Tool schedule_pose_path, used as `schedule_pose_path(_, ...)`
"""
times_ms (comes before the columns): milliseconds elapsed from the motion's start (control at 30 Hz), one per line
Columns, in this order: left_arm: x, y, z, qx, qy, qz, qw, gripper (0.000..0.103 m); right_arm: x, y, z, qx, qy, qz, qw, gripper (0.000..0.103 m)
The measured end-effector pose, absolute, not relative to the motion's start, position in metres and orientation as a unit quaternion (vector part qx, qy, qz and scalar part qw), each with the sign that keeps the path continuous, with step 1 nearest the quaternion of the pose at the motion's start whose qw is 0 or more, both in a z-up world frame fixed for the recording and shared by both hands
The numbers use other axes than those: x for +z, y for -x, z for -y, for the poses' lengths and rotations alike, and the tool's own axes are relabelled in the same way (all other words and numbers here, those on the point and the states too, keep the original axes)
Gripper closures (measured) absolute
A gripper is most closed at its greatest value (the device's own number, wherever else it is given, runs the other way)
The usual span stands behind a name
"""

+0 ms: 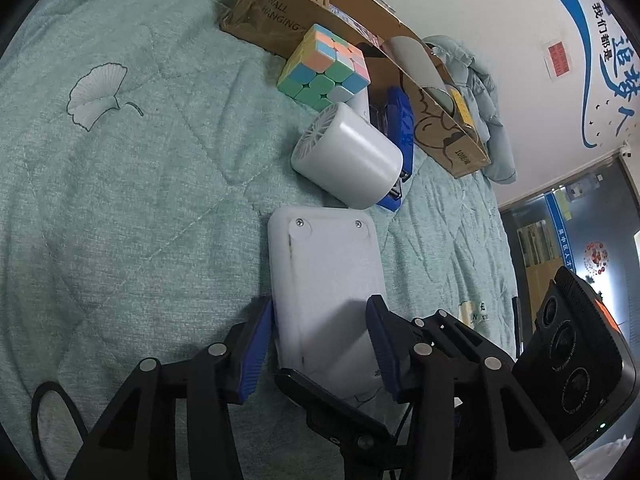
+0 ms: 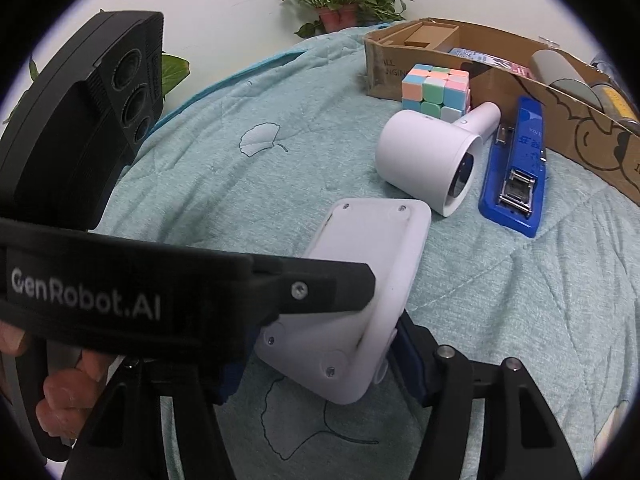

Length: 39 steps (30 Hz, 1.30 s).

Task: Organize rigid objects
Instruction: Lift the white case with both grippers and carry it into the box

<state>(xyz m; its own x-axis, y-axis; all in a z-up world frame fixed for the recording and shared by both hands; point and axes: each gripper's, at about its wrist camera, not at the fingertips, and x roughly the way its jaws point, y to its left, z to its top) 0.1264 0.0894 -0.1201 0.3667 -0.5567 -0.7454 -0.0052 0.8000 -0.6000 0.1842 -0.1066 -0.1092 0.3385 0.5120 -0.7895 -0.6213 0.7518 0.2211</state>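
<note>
1. The green quilt [image 1: 120,160] with its leaf prints lies under everything and fills the left of the left wrist view, to the left of the white case [image 1: 324,272].
2. The white case, a flat plastic box with screws at its corners, sits in the middle of the quilt with its near end between both sets of tongs.
3. The left gripper [image 1: 320,304] is clamped on the white case: one blue pad lies against each long side of its near end.
4. Beyond the far end of the white case lies a white handheld fan [image 1: 348,156] on its side, close to the case without touching it.
5. Further beyond the case, behind the fan, stands a pastel puzzle cube [image 1: 326,68], set against the cardboard box [image 1: 272,12].
6. The cardboard box runs along the far side, well apart from the case, with a grey roll and other items inside.
7. A blue stapler [image 1: 400,120] lies to the right of the fan, between it and the box, beyond the case's far right corner.
8. The right gripper [image 2: 320,344] reaches around the case's near end. Its right pad is at the case's edge, but its left pad is mostly hidden behind the left gripper, so I cannot tell whether it grips.
9. A hand [image 2: 68,396] shows on the left gripper's handle.
</note>
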Motion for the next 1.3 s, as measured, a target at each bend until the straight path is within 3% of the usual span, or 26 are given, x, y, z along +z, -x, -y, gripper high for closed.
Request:
schedule_pose_path(100,-0.123,-0.127,-0.086,-0.190,0.269,-0.537,0.777,0.066,-0.107,-0.184,0.112,0.332,0.065,-0.463,0.820,0.040)
schedule_pose_path(267,-0.125,-0.130,-0.074,-0.201,0.274,-0.541,0.769,0.066,-0.105,-0.185,0.124,0.309,0.070,-0.472,0.823,0.039)
schedule_pose_path(400,-0.127,-0.132,-0.070,-0.204,0.277,-0.541,0.768,0.068,-0.102,-0.182,0.126,0.280,0.098,-0.461,0.836,0.031)
schedule_pose_path(833,-0.120,-0.128,-0.068,-0.198,0.274,-0.527,0.780,0.068,-0.106,-0.177,0.119,0.266,0.112,-0.460,0.840,0.035)
schedule_pose_path(1300,-0.049,-0.149,-0.064,-0.200,0.226,-0.460,0.835,0.068,-0.062,-0.190,0.127,0.261,0.060,-0.394,0.879,0.035)
